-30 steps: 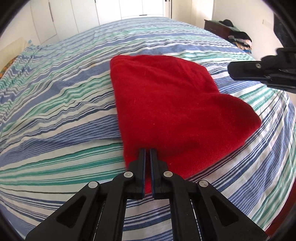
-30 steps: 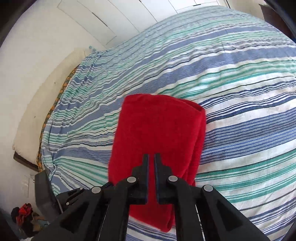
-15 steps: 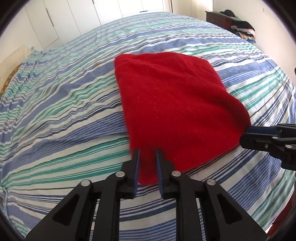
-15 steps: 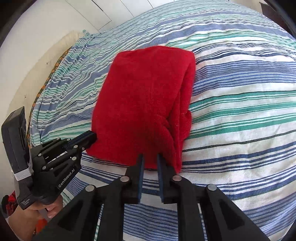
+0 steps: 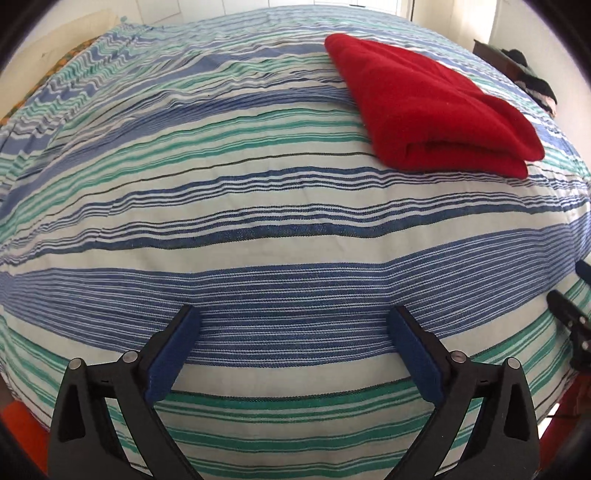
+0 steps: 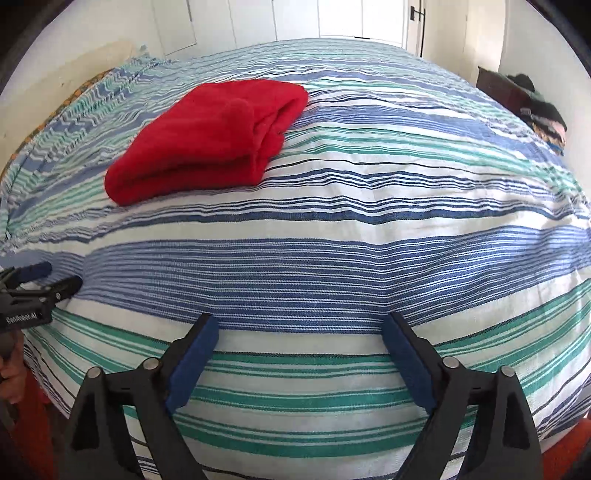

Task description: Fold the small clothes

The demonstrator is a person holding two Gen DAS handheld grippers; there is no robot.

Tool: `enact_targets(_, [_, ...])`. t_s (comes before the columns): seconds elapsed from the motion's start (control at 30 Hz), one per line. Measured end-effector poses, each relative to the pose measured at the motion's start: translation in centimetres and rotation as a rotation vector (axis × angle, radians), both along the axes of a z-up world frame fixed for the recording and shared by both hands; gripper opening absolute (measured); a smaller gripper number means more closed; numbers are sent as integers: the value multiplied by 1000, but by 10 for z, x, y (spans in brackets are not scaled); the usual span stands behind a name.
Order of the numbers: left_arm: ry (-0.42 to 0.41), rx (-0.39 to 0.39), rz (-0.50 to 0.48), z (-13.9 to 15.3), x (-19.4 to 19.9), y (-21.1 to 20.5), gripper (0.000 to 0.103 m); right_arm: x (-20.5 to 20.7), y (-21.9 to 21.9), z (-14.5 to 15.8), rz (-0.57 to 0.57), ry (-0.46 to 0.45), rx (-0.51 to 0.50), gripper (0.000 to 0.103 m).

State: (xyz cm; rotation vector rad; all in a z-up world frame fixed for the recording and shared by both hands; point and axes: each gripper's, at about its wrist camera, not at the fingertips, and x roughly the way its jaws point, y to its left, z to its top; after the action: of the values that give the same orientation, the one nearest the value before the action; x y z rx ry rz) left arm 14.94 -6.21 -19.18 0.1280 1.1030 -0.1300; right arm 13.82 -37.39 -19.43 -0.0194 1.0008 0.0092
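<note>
A red fleece garment (image 5: 428,107) lies folded into a thick rectangle on the striped bedspread (image 5: 258,236), at the upper right of the left wrist view. In the right wrist view it (image 6: 210,136) lies at the upper left. My left gripper (image 5: 293,321) is open and empty, low over the near part of the bed, well short of the garment. My right gripper (image 6: 299,328) is also open and empty, equally far back. The left gripper's tips (image 6: 40,284) show at the left edge of the right wrist view.
The bed fills both views, with white wardrobe doors (image 6: 332,18) behind it. A dark wooden dresser with piled clothes (image 6: 532,107) stands at the far right. A yellow patterned pillow edge (image 5: 55,70) sits at the far left.
Both grippers let go of the red garment, opened wide and pulled back toward the near edge of the bed. The garment stays folded on the bed.
</note>
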Motion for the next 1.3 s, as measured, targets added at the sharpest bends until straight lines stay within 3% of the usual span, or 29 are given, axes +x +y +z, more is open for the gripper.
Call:
enact_targets(0.07, [-2,11,-2,-3,2,-2,102,1,14,-9,37,10,-94,103])
enact_targets(0.2, [-1,11,-8,-5,1,-2,102,0,4,-12,20,-9,-43,103])
enact_targets(1.3, [-18,32,-23,-8,-6,-2,102,-3,18,-14,1,-11,-84,103])
